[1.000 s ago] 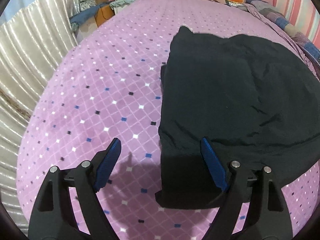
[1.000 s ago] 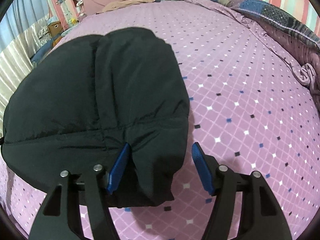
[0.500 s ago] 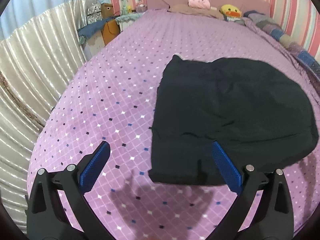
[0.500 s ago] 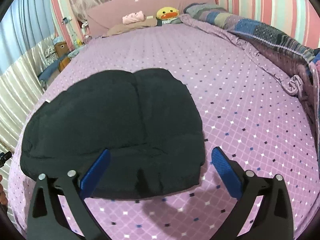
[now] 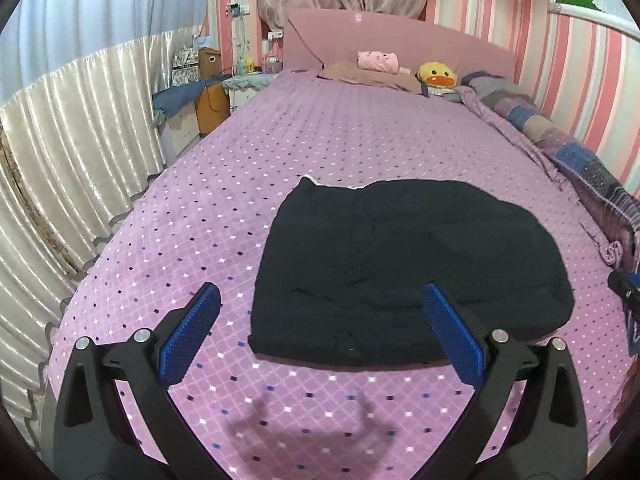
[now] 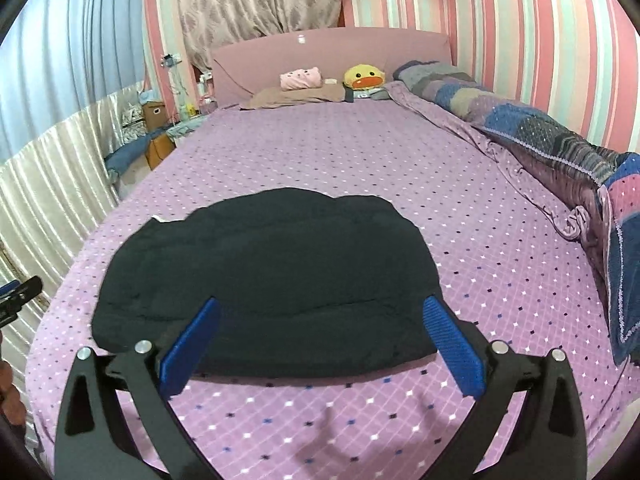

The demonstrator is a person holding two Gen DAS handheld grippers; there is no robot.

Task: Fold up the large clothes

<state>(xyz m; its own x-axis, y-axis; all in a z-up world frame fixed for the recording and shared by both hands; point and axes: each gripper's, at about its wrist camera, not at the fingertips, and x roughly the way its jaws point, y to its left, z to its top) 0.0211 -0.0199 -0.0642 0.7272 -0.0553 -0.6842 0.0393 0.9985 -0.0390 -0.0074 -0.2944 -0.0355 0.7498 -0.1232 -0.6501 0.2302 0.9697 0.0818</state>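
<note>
Black garment (image 5: 400,268) lies folded flat mid-bedspread (image 5: 320,140), well short of the yellow duck plush (image 5: 437,74) at the headboard. Left gripper (image 5: 322,330) & right gripper (image 6: 322,336) both spread wide, holding nothing, above garment's near edge.

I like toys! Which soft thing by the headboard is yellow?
The duck plush, with an orange beak. The rolled pink plush left of it lies on the brown pillow.

Bed (image 5: 360,136) w/ purple diamond-dot sheet. At pink headboard (image 6: 332,60): brown pillow (image 6: 296,96), pink plush (image 6: 301,78) on it, yellow duck plush (image 6: 364,76) beside. Patchwork quilt (image 6: 532,128) bunched along wall side. Cardboard box (image 5: 209,62) & satin curtain (image 5: 80,128) opposite.
</note>
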